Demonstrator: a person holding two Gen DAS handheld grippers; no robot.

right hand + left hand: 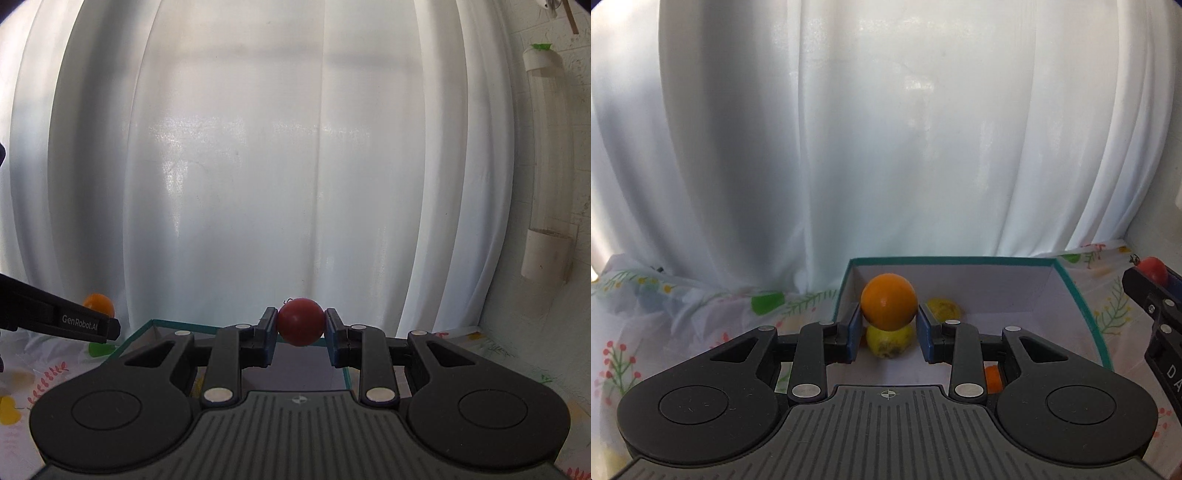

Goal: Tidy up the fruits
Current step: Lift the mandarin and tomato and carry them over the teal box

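left gripper is clamped on the orange, right gripper on the tomato; each should release low inside the box, clear of the lemons.

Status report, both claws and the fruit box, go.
Left claw shut on orange, above box. Right claw shut on red fruit. Two yellow fruits in box, nothing blocking.

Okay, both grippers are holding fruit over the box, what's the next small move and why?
Probably lower the left gripper a little and release its orange. It is clamped above the teal-rimmed box, where a yellow fruit already lies. The right gripper holds a red fruit over the box too.
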